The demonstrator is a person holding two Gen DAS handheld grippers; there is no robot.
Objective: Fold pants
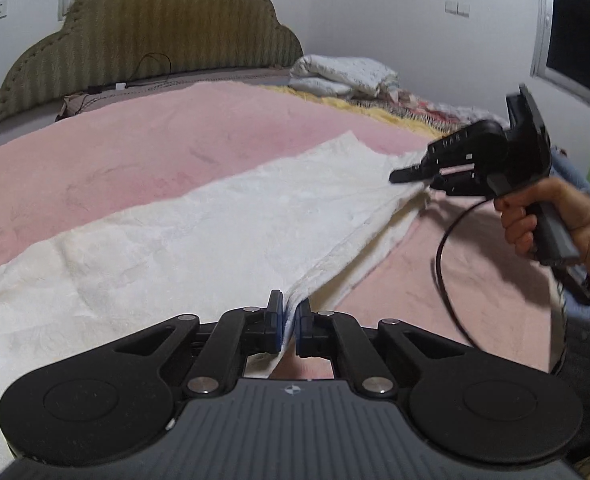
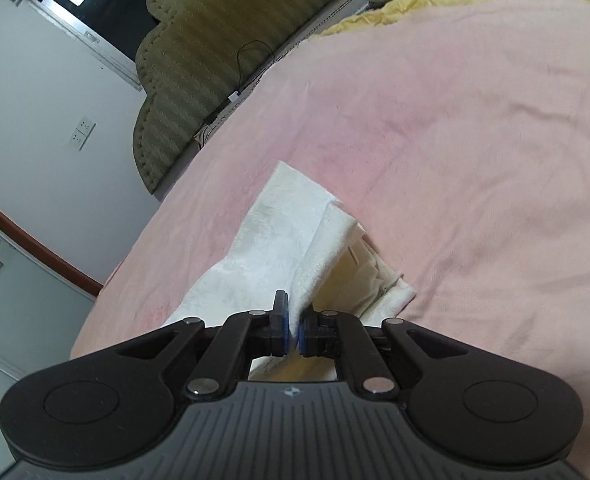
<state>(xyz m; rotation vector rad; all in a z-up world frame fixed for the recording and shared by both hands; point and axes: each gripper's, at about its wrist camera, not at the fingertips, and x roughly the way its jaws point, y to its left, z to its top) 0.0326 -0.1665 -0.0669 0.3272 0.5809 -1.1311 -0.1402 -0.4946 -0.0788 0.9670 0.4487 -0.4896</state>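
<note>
One pair of white pants (image 1: 199,236) lay on the bed (image 1: 135,152). Both tongs were clamped on its edge: left (image 1: 290,322) at 6 o'clock, right (image 1: 409,176) at 3.

left claw (image 1: 290,320) pinching white pants (image 1: 183,240) edge | right claw (image 1: 409,176) gripping far edge | pink bedspread (image 1: 135,152)

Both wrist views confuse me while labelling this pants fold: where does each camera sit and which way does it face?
Left wrist: on the left gripper, facing along the bed toward the green headboard; shows its jaws pinching the white pants, plus the right gripper and right hand.
Right wrist: on the right gripper, tilted, looking over the pink blanket; only its own jaws show.
Shared: pants, blanket, headboard.
</note>
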